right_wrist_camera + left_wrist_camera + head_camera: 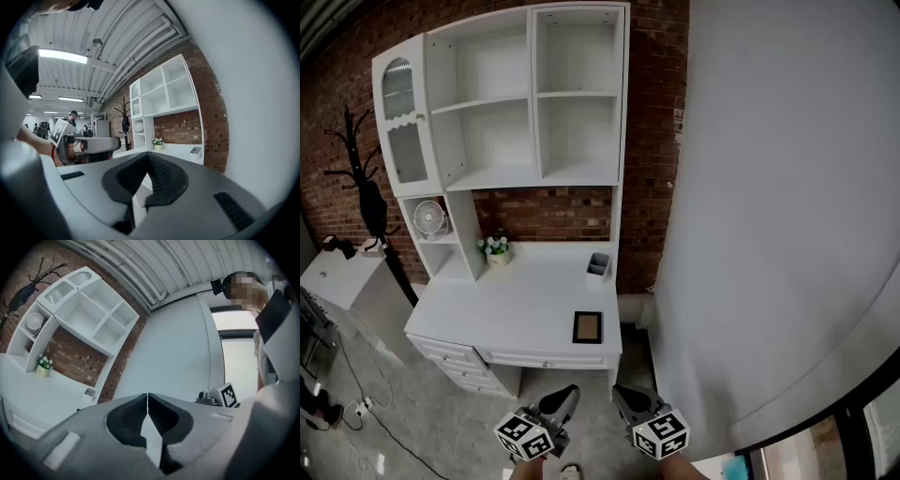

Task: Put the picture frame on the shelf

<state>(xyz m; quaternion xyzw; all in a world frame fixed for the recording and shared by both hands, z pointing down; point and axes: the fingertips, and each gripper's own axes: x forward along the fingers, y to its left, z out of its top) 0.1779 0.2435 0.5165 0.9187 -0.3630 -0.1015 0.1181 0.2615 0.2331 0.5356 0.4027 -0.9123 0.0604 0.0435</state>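
Note:
A small dark picture frame (587, 327) lies flat near the front right of the white desk (516, 314). Above the desk rises the white shelf unit (530, 103) with open compartments. Both grippers hang low in front of the desk, well short of the frame. My left gripper (571, 392) is shut with nothing in it, its jaws meeting in the left gripper view (148, 397). My right gripper (619, 391) is shut and empty too, seen jaw tips together in the right gripper view (148, 155).
On the desk stand a small flower pot (496, 248), a grey holder (598, 266) and a little fan (429, 218) in a side nook. A large white curved wall (787, 216) fills the right. A coat stand (364, 187) and white cabinet (342, 277) are left.

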